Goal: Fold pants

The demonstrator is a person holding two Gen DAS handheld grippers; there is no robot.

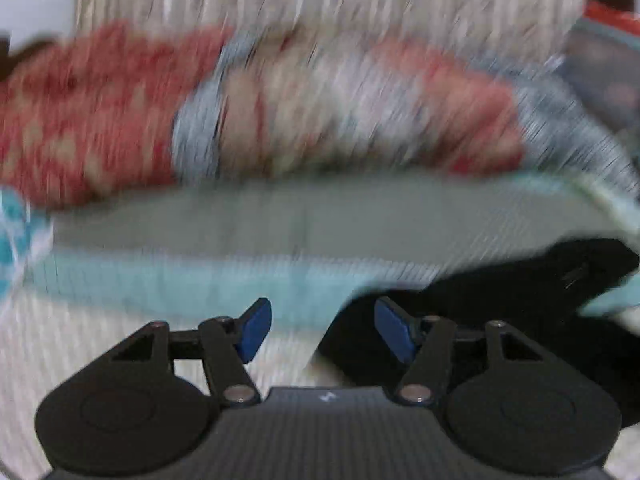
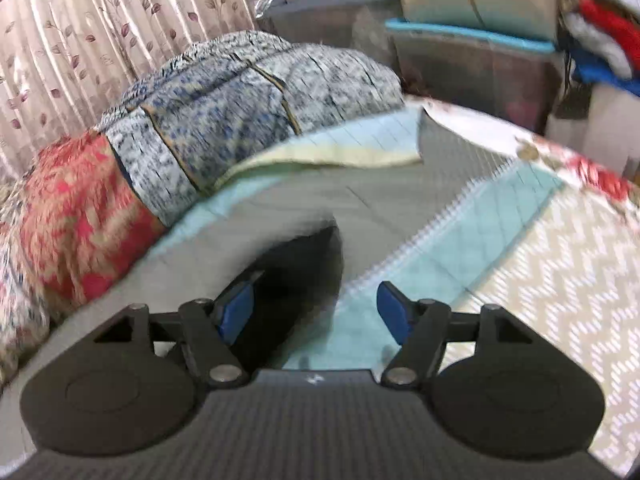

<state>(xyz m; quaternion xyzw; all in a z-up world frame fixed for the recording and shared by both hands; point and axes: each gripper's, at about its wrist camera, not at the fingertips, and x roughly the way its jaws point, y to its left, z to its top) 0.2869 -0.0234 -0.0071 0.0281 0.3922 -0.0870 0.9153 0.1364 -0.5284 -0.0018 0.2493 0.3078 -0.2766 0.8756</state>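
Note:
Black pants point(image 1: 500, 304) lie bunched on the quilted bed cover, at the lower right of the blurred left wrist view. My left gripper point(image 1: 322, 330) is open and empty, its right blue pad at the pants' left edge. In the right wrist view the black pants point(image 2: 304, 276) lie just ahead, between and left of the fingers. My right gripper point(image 2: 316, 312) is open and holds nothing; its left pad is over the black cloth.
A red floral pillow point(image 2: 80, 224) and a blue-white patterned pillow point(image 2: 240, 112) lie at the bed's far side before a leaf-print curtain point(image 2: 80, 20). Storage bins point(image 2: 472, 64) and stacked clothes point(image 2: 600, 40) stand at the back right. A grey and teal quilt point(image 2: 400, 200) covers the bed.

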